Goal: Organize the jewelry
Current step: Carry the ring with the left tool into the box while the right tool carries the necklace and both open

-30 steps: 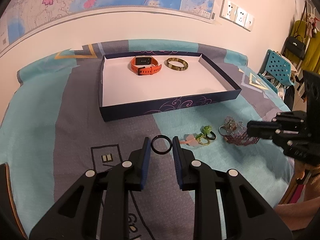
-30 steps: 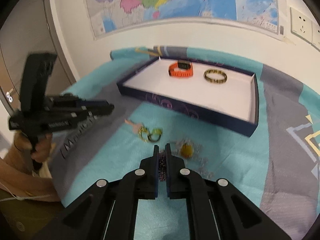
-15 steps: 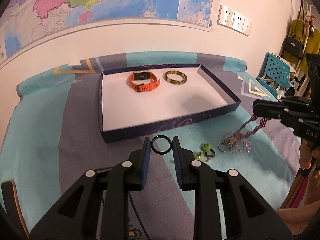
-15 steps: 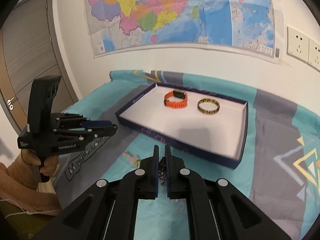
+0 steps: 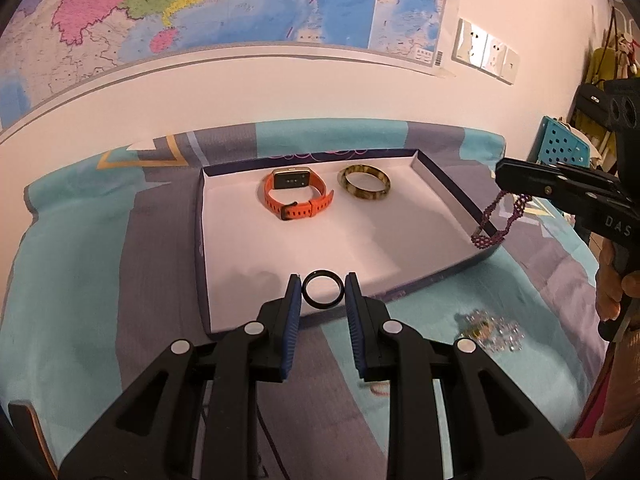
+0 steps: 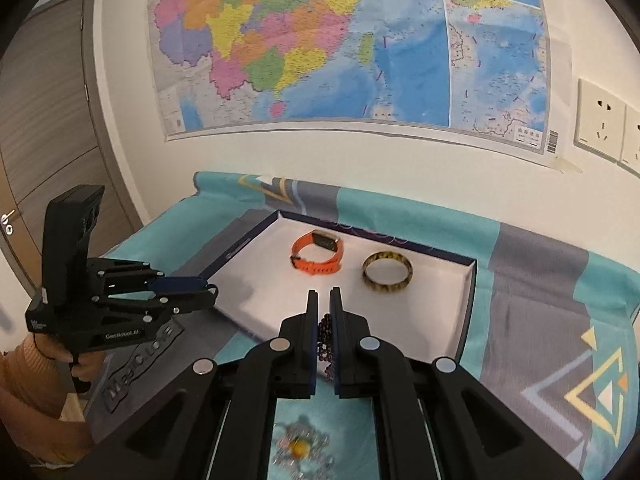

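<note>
Jewelry lies partly in and partly outside one landmark, the shallow navy cardboard tray with a white floor [image 5: 452, 184], which sits on the teal-and-grey patterned cloth [image 5: 80, 264] covering the desk. Against the tray's far wall rests an orange rubber-strapped smartwatch [image 5: 298, 199], and just beside it, toward the tray's right wall, a mottled brown-and-yellow bangle [image 5: 363, 183]; the two stand apart.

Above the tray's near wall, the left tongs [image 5: 323, 292] grip a thin black ring [image 5: 323, 289] by its two sides, upright between the blue ribbed pads [image 5: 292, 312]. Over the tray's right near corner, the right tongs [image 6: 324, 332] are closed on a strand of dark purple beads [image 5: 498, 222], which dangles in a loop at that corner.

Outside the tray, on the cloth before its near right corner, sits a small silvery cluster of crystal jewelry with an amber stone [image 5: 486, 329], blurred in both views.
</note>
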Available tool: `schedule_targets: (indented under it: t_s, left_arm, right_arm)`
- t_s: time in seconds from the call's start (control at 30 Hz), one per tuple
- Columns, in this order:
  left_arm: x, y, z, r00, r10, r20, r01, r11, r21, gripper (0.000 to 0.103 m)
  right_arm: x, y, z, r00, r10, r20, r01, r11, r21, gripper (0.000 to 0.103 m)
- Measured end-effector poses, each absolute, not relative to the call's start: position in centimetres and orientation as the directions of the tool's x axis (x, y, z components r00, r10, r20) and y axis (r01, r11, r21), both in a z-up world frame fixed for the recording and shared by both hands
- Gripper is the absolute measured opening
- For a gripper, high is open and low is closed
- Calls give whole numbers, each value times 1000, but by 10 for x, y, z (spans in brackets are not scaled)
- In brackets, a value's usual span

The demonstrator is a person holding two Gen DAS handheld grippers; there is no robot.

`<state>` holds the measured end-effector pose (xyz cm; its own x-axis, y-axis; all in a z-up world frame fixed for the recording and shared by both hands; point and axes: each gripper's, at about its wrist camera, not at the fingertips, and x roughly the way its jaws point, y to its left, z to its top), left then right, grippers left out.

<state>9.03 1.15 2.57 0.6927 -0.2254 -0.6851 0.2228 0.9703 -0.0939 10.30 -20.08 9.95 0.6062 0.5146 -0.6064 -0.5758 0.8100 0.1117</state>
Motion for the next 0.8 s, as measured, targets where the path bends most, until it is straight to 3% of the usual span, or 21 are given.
schedule_targets:
  t_s: [0.37, 0.8]
  left_arm:
    - [137, 5, 14, 662, -213, -718, 206, 973, -99, 23]
    - [183, 8, -7, 612, -198, -766, 154, 979, -131, 23]
  right_arm:
    - [163, -187, 77, 562, 526, -638, -547, 815, 190, 4]
    - [203, -155, 61, 548, 542, -638, -577, 796, 181, 4]
